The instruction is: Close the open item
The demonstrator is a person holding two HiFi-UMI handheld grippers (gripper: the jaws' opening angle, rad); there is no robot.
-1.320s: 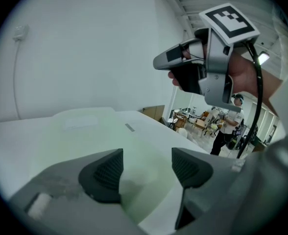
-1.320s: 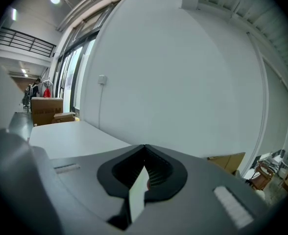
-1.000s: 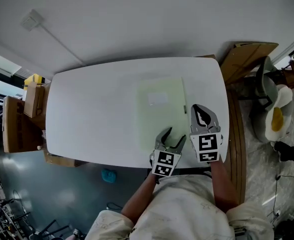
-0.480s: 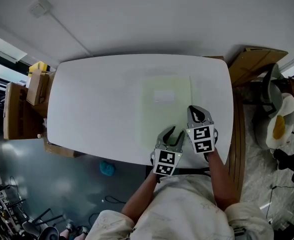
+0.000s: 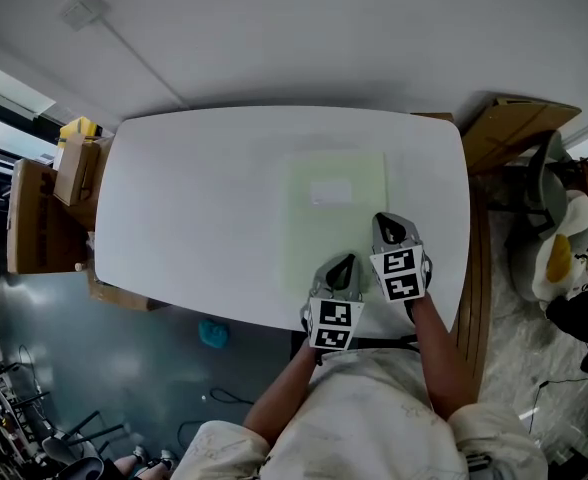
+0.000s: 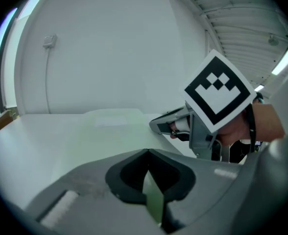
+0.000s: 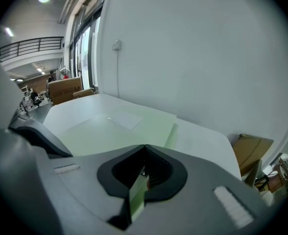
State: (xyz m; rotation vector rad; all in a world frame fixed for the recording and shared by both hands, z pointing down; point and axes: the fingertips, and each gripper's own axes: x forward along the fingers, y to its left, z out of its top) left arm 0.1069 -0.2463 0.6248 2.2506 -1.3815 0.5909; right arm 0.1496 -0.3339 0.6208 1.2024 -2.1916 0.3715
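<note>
A pale green folder (image 5: 334,218) lies flat on the white table (image 5: 194,198), with a white label on its cover. My left gripper (image 5: 342,265) sits at the folder's near edge; its jaws have just been closing and now stand shut with a thin green sheet edge (image 6: 153,199) between them. Close to its right, my right gripper (image 5: 392,226) is at the folder's near right corner, also shut on a green sheet edge (image 7: 138,195). In the left gripper view the folder (image 6: 109,131) stretches ahead and the right gripper (image 6: 163,124) lies beside it.
Cardboard boxes (image 5: 69,183) stand off the table's left end. A brown board (image 5: 509,128) and a chair (image 5: 544,193) are at the right. A white wall with a socket (image 5: 82,8) runs behind the table's far edge.
The left gripper's jaws went from wide open to shut at the folder's near edge. The right gripper came down and nearer, toward the folder's near right corner.
</note>
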